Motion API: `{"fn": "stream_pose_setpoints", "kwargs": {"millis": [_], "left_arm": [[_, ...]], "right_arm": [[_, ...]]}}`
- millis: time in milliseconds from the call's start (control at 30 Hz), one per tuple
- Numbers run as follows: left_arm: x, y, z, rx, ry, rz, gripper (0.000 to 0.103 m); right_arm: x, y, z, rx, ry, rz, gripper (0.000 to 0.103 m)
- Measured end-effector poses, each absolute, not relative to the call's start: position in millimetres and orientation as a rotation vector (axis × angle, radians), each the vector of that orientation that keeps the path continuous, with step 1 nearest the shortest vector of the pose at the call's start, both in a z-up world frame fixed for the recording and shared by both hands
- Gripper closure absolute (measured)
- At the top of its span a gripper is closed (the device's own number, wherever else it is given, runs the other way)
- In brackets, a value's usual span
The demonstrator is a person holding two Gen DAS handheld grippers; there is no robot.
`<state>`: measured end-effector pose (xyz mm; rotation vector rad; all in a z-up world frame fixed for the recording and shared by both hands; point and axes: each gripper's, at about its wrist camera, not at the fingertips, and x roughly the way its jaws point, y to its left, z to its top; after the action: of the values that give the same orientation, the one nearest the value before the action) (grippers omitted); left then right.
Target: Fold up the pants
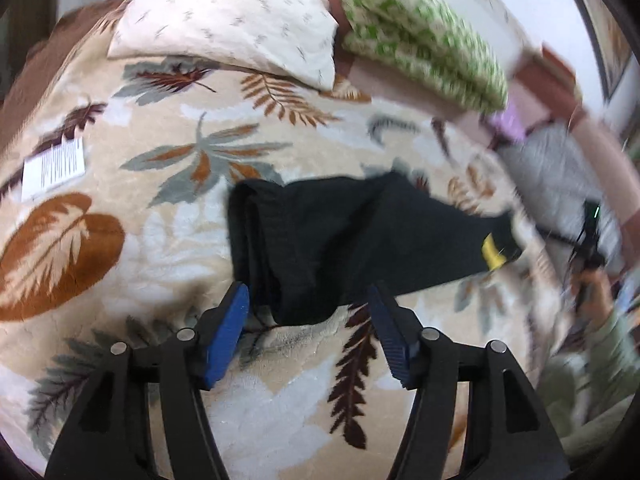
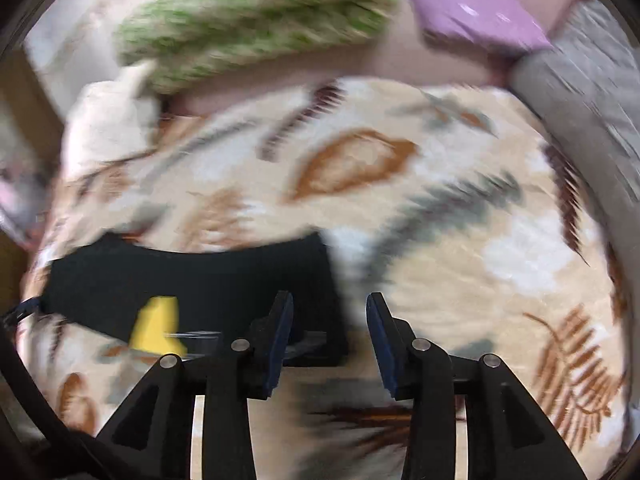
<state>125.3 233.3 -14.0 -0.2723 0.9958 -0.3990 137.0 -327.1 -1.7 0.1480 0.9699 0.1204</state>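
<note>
black pants, folded into a compact bundle, lying flat on a beige blanket printed with brown, rust and grey leaves, spread over a bed. yellow tag showing at the bundle's right end in the left wrist view; same tag at the lower left edge of the pants in the right wrist view.

left hand-held gripper released, blue pads spread wide, near edge of the bundle lying between the tips but no pad pressing on it. right hand-held gripper likewise released, jaws parted, left pad over the right corner of the pants, right pad over bare blanket; cannot tell whether the left pad touches cloth, right view heavily blurred.

beyond the pants: white pillow with small grey marks, green-and-white patterned cushion beside it, purple item and grey fabric farther right. white printed label on the blanket at far left. blurred sleeve at the right edge of the left view.
</note>
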Motion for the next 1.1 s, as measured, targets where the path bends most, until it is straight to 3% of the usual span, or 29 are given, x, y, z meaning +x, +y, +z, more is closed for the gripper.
{"fn": "stream_pose_setpoints", "kwargs": {"millis": [133,367,567,633,733,833,867,933,967,1100], "left_arm": [[148,252,-18,-0.412,1.017,-0.341,0.042],[187,246,-31,-0.466,1.07,-0.317,0.042],[199,241,-41,-0.487,1.107,-0.335,0.053],[202,238,-42,-0.49,1.109,-0.338,0.07],[207,235,-44,-0.477,1.122,-0.33,0.086],[211,238,-45,-0.48,1.125,-0.32,0.093],[212,240,-46,-0.491,1.124,-0.321,0.093],[214,240,-44,-0.485,1.123,-0.316,0.094],[214,240,-43,-0.477,1.122,-0.315,0.094],[216,239,-36,-0.461,1.106,-0.329,0.094]], "right_arm": [[145,-231,9,0.103,0.957,0.367,0.061],[152,-64,-19,0.028,1.008,0.709,0.062],[150,10,-38,-0.169,1.008,0.809,0.064],[149,20,-40,-0.218,0.998,0.829,0.064],[143,34,-45,-0.296,0.989,0.841,0.064],[143,45,-51,-0.377,0.981,0.826,0.065],[143,48,-54,-0.416,0.973,0.803,0.068],[146,51,-59,-0.446,0.97,0.763,0.088],[149,49,-59,-0.424,0.979,0.762,0.103],[146,42,-46,-0.329,0.959,0.792,0.103]]}}
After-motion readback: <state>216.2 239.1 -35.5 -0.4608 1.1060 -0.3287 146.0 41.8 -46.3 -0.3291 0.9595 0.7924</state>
